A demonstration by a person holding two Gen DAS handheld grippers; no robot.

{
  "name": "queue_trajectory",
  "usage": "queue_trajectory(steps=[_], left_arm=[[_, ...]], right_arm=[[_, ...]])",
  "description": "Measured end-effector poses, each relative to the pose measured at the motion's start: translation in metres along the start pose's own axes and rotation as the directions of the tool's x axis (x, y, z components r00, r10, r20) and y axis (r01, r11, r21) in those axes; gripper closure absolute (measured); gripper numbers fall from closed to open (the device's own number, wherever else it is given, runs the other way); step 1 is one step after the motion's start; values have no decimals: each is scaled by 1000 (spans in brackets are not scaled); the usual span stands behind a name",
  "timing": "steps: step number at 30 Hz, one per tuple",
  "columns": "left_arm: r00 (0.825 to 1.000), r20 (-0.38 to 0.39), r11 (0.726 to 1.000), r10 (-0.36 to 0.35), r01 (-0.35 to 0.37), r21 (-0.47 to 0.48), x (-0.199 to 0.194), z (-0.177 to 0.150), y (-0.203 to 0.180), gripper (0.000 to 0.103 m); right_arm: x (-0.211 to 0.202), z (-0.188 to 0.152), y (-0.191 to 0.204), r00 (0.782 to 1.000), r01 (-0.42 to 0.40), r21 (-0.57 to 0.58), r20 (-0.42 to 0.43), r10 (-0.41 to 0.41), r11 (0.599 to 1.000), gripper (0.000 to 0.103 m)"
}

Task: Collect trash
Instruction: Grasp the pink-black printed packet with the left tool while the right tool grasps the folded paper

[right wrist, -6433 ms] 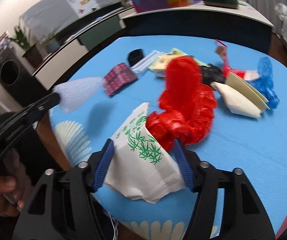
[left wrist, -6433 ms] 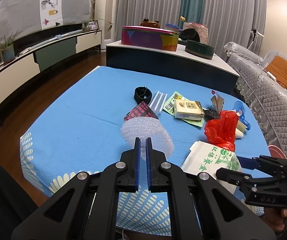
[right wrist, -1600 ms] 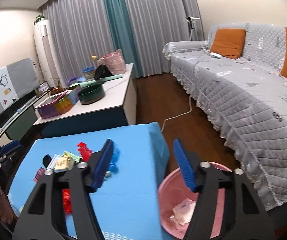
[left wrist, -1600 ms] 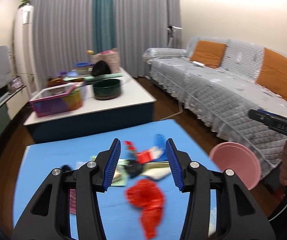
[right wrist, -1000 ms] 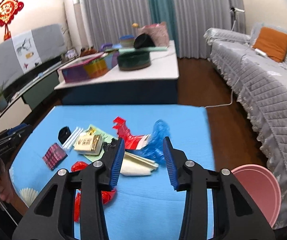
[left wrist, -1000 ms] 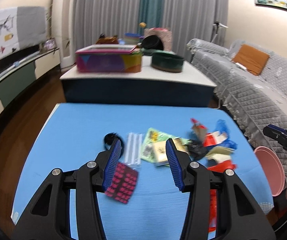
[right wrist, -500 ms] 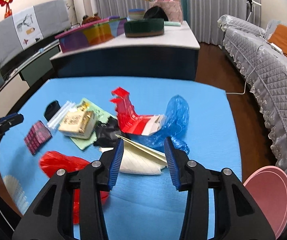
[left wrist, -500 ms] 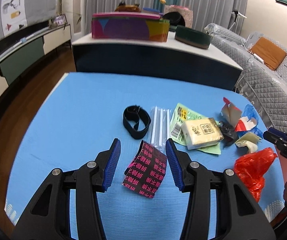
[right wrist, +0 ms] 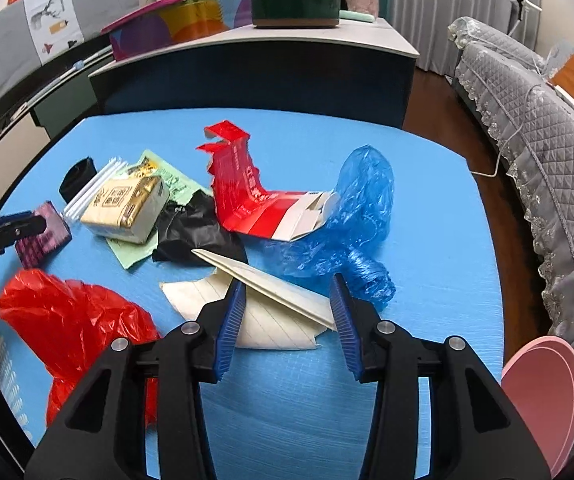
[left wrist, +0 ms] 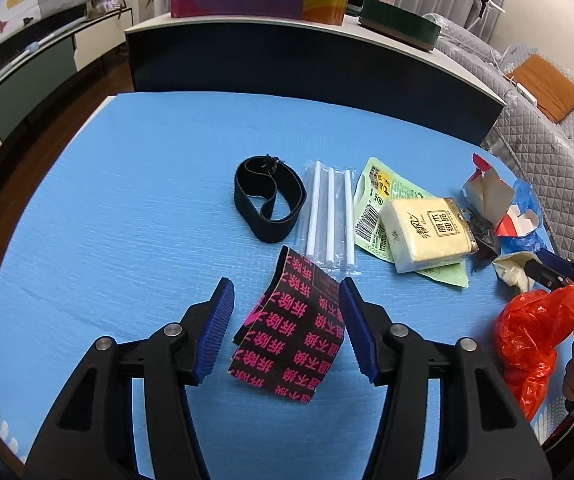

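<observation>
My left gripper (left wrist: 287, 320) is open, its fingers on either side of a black wrapper with pink characters (left wrist: 293, 332) lying on the blue table (left wrist: 127, 208). My right gripper (right wrist: 285, 320) is open over a folded cream paper (right wrist: 263, 304). Other trash lies around: a red plastic bag (right wrist: 71, 320), a blue plastic bag (right wrist: 359, 216), a torn red carton (right wrist: 255, 204), a black scrap (right wrist: 195, 232), a tissue pack (left wrist: 427, 232), a green packet (left wrist: 383, 196), white straws (left wrist: 329, 220) and a black band (left wrist: 269, 204).
A pink bin (right wrist: 543, 396) stands on the floor off the table's right edge. A dark counter (right wrist: 255, 64) with boxes and bowls stands behind the table. A grey sofa (right wrist: 547, 128) is to the right.
Both grippers have come down closer to the table. The left one now straddles the black and pink wrapper; the right one now straddles the cream paper.
</observation>
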State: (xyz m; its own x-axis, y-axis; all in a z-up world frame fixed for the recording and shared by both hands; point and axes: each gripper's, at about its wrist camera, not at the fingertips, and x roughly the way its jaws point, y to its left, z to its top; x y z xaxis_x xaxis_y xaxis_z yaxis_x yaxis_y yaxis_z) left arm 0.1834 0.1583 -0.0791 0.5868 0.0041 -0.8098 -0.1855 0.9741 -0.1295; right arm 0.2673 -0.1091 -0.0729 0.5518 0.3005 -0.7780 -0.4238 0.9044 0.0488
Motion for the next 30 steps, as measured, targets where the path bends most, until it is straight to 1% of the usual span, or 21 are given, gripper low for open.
queue_trajectory(steps=[3,4,6,8,10,12,13,14,16,18,22,24,30], left_arm=[[1000,-16,1000,-7,7,9,4,0,-4,49],[1000,-20,1000,-10,10,14,5,1,-5,49],[1000,-27,999,-14,15,29,6,1,-8,49],[999,-34,999,-15,16,41,7,1,-11,50],[999,-39,999,-20,22,49,6,1,-13,58],[999,-37,998,-26,28,52,5,1,-14,61],[999,-34,998,-28,30,55,4,2,-14,65],[999,-31,998,-31,32,56,3,1,-14,66],[999,-23,997,-38,39,60,-1,1,-16,73],[999,-18,997,-49,50,66,-4,0,-17,80],[997,0,994,-71,71,89,-14,-2,-24,87],[997,11,992,-75,74,106,-19,-3,-29,89],[995,62,987,-81,72,141,-37,-4,-42,90]], right_arm=[[0,-1,2,1000,-9,-11,-3,9,1000,64],[-1,-2,3,1000,-14,-17,-4,14,1000,68],[-2,-3,4,1000,-19,-28,-5,19,999,72],[-4,-4,7,1000,-23,-42,-7,22,999,78],[-7,-5,9,1000,-25,-52,-6,25,998,82],[-11,-5,9,1000,-26,-57,-2,26,998,87],[-14,-5,9,1000,-28,-56,1,28,998,91],[-16,-4,9,1000,-28,-54,5,29,998,96],[-21,-4,7,999,-33,-44,10,33,998,101],[-27,-5,6,999,-33,-36,17,34,999,101],[-41,-7,5,999,-32,-25,39,33,999,101],[-47,-9,4,998,-30,-23,47,31,999,101],[-67,-16,-2,997,-20,2,75,20,1000,101]])
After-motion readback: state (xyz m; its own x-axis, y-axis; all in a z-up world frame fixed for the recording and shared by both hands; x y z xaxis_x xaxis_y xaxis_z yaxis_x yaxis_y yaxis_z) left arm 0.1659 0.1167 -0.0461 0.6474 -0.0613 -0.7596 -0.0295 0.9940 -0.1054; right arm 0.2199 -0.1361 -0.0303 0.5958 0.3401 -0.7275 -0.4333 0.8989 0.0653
